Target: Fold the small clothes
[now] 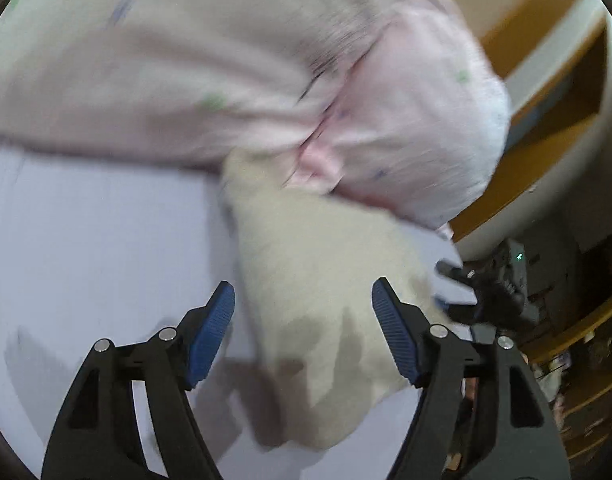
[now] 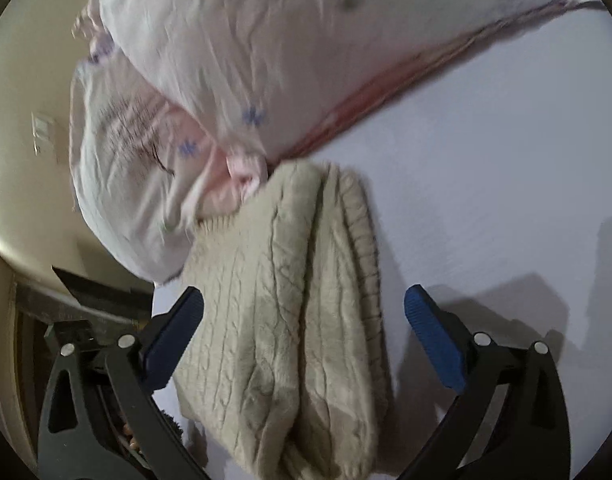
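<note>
A beige cable-knit sweater (image 2: 289, 300) lies folded on the white bed sheet (image 2: 486, 200), its far end touching a pillow. It also shows, blurred, in the left wrist view (image 1: 318, 300). My left gripper (image 1: 303, 300) is open and empty, its jaws spread over the sweater's near part. My right gripper (image 2: 303, 308) is open and empty, its jaws on either side of the sweater. The right gripper also shows at the right of the left wrist view (image 1: 494, 292), beside the sweater's edge.
A large pale pink pillow (image 2: 233, 80) with small flower prints lies behind the sweater; it also shows in the left wrist view (image 1: 245, 68). The bed edge is near the sweater, with a cream wall (image 2: 21, 120) and wooden furniture (image 1: 554, 80) beyond.
</note>
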The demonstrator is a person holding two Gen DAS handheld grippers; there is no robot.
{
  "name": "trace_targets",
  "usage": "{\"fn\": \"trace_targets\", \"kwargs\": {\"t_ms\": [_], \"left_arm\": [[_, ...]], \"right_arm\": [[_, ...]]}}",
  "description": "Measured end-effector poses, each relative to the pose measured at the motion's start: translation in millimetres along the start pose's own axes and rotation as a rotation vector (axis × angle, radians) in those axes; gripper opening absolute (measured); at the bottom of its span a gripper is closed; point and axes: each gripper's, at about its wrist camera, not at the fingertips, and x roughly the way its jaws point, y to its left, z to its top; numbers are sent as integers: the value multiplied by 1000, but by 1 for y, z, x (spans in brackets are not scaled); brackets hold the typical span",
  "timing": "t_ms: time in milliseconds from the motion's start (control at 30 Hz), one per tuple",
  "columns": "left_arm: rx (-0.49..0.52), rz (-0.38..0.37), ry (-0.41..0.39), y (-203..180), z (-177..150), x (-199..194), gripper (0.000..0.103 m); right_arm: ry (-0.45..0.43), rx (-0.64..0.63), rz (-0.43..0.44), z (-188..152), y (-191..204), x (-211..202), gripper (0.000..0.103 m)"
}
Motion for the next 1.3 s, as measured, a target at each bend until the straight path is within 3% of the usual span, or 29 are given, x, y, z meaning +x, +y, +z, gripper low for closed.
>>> {"fn": "trace_targets", "kwargs": {"t_ms": [167, 200, 267, 300, 333, 367, 467, 533, 633, 667, 700, 767, 800, 867, 900, 933, 1033, 1067, 1133, 1167, 1267, 1300], "left_arm": [[-16, -26, 79, 11, -15, 28, 85], [-12, -27, 81, 8, -18, 31, 85], [-16, -42, 82, 4, -22, 35, 85], [-25, -67, 81, 3, -22, 43, 85], [-30, -92, 88, 5, -25, 43, 82], [-29, -122, 103, 5, -28, 47, 70], [51, -113, 76, 2, -30, 36, 47], [84, -139, 50, 3, -29, 11, 44], [174, -95, -35, 11, -38, -33, 44], [211, -44, -53, 16, -43, -45, 47], [232, 1, -51, 19, -46, -48, 51], [245, 122, -14, 31, -54, -44, 57], [235, 138, 1, 35, -57, -45, 61], [243, 183, -68, 37, -68, -63, 68], [273, 237, -116, 33, -73, -74, 71], [306, 292, -161, 26, -79, -84, 72], [342, 319, -197, 16, -97, -102, 80], [342, 322, -192, 15, -101, -105, 83], [336, 361, -162, 12, -114, -103, 91], [329, 384, -151, 11, -116, -97, 94], [285, 456, -113, 15, -131, -97, 100], [272, 467, -110, 16, -135, -97, 102]], "right_arm": [[35, -55, -31, -9, 8, 13, 100], [33, -69, -45, -11, 10, 13, 96], [29, -99, -83, -16, 13, 15, 77], [27, -118, -97, -19, 14, 16, 52], [17, -116, -70, -22, 12, 15, 42], [8, -108, -49, -24, 11, 13, 38], [-32, -128, -3, -31, 22, 7, 33], [-28, -166, 67, -40, 38, 6, 31], [3, -238, 124, -58, 65, 22, 31], [19, -264, 105, -63, 73, 33, 31], [28, -289, 64, -67, 78, 42, 34], [-1, -363, -110, -78, 90, 54, 42], [-48, -393, -159, -85, 96, 49, 50], [-209, -479, -238, -107, 116, 20, 54], [-260, -510, -225, -117, 124, 8, 58], [-276, -538, -153, -129, 133, -6, 65], [-148, -577, 13, -154, 148, -2, 72], [-121, -581, -6, -159, 149, 6, 72], [-76, -560, -180, -159, 139, 34, 70], [-54, -520, -209, -156, 128, 41, 66], [-102, -472, -156, -165, 124, 29, 66], [-131, -483, -172, -171, 127, 21, 81]]}}
